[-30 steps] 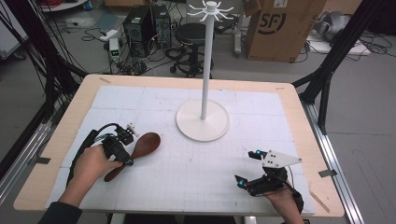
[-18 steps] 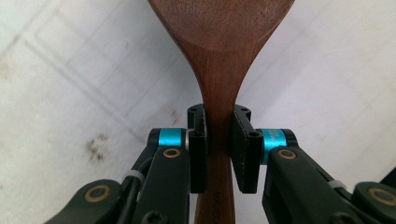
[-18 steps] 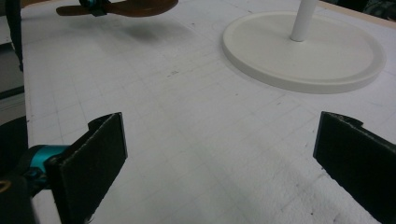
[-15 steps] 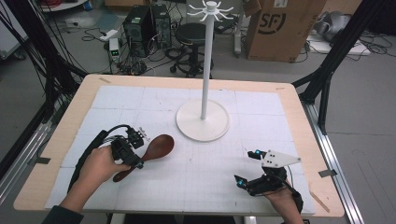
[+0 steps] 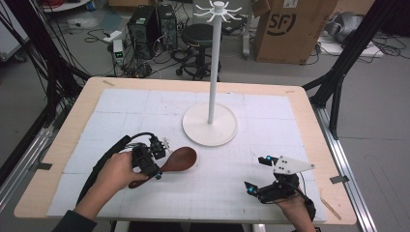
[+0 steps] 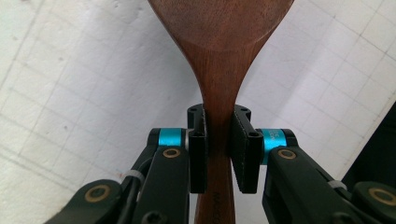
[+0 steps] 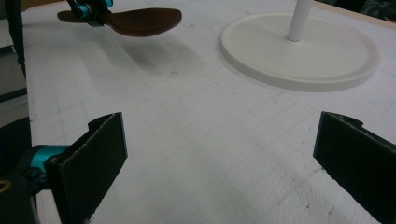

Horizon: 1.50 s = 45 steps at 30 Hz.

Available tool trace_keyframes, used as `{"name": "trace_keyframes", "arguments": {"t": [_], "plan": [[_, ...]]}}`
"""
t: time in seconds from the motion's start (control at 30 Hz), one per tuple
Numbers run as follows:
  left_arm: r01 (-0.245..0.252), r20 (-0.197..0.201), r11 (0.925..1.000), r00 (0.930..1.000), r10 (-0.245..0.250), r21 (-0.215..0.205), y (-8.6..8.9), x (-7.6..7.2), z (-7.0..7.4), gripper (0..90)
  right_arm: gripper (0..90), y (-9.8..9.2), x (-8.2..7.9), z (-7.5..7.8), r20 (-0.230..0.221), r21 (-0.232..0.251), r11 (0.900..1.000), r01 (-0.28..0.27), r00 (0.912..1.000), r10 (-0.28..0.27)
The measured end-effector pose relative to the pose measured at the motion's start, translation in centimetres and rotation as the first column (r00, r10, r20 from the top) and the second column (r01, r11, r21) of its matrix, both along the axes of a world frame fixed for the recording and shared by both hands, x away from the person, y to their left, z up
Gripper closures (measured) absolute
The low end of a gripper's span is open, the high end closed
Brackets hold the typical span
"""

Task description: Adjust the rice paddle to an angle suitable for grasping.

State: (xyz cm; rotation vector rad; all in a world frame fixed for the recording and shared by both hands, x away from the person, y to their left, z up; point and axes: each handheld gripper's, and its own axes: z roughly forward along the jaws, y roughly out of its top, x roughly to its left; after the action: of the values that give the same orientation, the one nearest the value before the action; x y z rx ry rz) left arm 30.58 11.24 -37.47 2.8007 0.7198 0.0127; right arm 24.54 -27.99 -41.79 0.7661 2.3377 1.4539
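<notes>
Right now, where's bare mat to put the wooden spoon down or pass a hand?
Free: the mat between the left gripper, clamped on the wooden spoon, and the open right gripper; also the far strip behind the white stand. Crowded: the stand's round base mid-table and each near corner, taken by a hand.

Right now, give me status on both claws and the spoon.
Left claw shut on wooden spoon neck, spoon lifted off the mat. Right claw open, empty. White stand ahead of spoon; nothing between.
</notes>
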Motion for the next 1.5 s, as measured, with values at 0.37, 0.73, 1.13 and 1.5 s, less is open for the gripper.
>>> {"name": "trace_keyframes", "arguments": {"t": [0.37,0.73,1.13,1.5], "plan": [[0.087,-0.001,0.9961,0.9962,-0.087,0.015,-3.5,0.0,-0.1,78.5,1.5,-0.4,-0.5,0.1,0.004,0.001,1.0,-0.001,1.0,0.001],[0.197,-0.002,0.9798,0.9804,-0.197,0.035,-7.0,0.4,0.1,78.5,1.5,-0.7,-1.2,0.2,0.001,0.0,1.0,-0.004,1.0,0.004],[0.29,0.004,0.9536,0.9566,-0.292,0.08,-10.1,1.2,-0.6,78.5,1.5,-1.1,-1.7,0.3,-0.003,0.001,1.0,-0.003,1.0,0.003],[0.351,-0.002,0.9319,0.9359,-0.352,0.092,-11.6,1.2,-1.2,78.4,1.5,-1.3,-1.6,0.2,-0.003,0.004,1.0,0.002,1.0,-0.002]]}}
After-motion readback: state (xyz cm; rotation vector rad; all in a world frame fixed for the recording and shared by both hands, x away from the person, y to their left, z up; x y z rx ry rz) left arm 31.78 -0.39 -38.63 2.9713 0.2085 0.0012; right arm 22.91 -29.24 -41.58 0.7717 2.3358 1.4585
